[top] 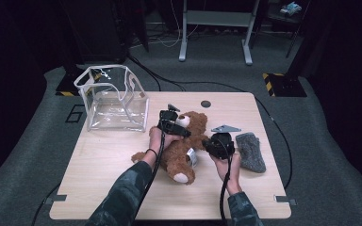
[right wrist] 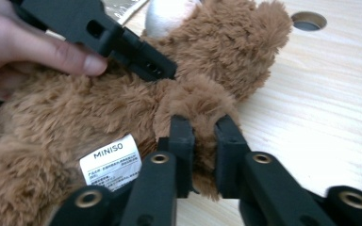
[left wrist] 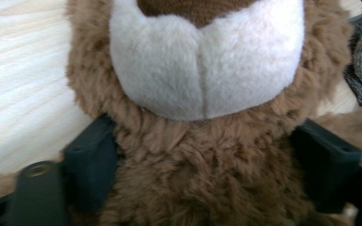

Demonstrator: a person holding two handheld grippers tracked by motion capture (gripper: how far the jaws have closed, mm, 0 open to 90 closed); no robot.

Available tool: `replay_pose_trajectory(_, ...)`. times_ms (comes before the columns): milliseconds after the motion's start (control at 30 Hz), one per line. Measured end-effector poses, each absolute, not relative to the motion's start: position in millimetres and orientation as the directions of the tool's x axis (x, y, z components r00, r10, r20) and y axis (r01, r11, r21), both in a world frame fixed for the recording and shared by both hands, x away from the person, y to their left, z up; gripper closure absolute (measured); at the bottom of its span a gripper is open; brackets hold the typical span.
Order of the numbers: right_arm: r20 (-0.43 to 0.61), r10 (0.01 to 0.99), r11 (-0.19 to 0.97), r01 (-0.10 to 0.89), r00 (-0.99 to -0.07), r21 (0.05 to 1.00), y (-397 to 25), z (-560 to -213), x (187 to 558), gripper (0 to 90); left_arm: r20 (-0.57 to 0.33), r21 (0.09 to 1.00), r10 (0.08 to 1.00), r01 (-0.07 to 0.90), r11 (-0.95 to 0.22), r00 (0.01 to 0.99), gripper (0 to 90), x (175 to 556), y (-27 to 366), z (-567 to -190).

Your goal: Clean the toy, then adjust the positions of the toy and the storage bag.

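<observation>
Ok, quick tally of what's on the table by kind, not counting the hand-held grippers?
Teddy bear: 1
Clear plastic bag: 1
Grey sock: 1
Total: 3

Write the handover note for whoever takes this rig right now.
Left gripper: jaws set either side of the teddy bear just below its muzzle; whether they press in, I cannot tell.
Right gripper: shut on the bear's arm, near the white label.
The bear lies on the table, not lifted. The clear bag stands open at the far left corner, with nothing visible in it. A grey sock lies to the right of the bear.
Done: bear gripped. Left, probably: lift it and put it in the bag.
</observation>
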State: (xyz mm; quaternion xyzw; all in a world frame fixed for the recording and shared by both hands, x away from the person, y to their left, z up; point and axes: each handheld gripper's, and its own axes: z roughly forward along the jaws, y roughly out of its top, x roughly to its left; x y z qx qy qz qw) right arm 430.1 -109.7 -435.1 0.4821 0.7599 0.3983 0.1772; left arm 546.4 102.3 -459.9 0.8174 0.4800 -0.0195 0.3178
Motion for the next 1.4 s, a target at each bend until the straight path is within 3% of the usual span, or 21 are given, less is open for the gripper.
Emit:
replay_pose_trajectory(100, 0.127, 0.881, 0.208, 0.614, -0.456, 0.761, -114, -437, 429, 46.5, -0.324, 0.510, 0.770, 0.787, -0.347, 0.550, 34.8, 543, 101, -459)
replay_pose_trajectory(200, 0.105, 0.888, 0.219, 0.613, -0.448, 0.759, -120, -438, 422, 27.7, -0.307, 0.523, 0.771, 0.776, -0.352, 0.557, 43.6, 540, 101, -458)
replay_pose_trajectory(300, 0.112, 0.893, 0.206, 0.616, -0.436, 0.760, -131, -444, 410, 18.7, -0.304, 0.544, 0.772, 0.767, -0.341, 0.558, 50.1, 537, 102, -458)
replay_pose_trajectory(500, 0.112, 0.900, 0.209, 0.643, -0.421, 0.737, -149, -476, 388, 12.3, -0.290, 0.585, 0.780, 0.747, -0.315, 0.555, 55.7, 529, 106, -456)
replay_pose_trajectory(767, 0.062, 0.890, 0.268, 0.629, -0.452, 0.730, -141, -511, 378, 2.8, -0.299, 0.633, 0.779, 0.725, -0.271, 0.551, 57.1, 518, 115, -447)
replay_pose_trajectory(1400, -0.004, 0.900, 0.303, 0.619, -0.436, 0.724, -137, -530, 383, 2.5, -0.271, 0.765, 0.764, 0.613, -0.198, 0.585, 60.0, 487, 146, -409)
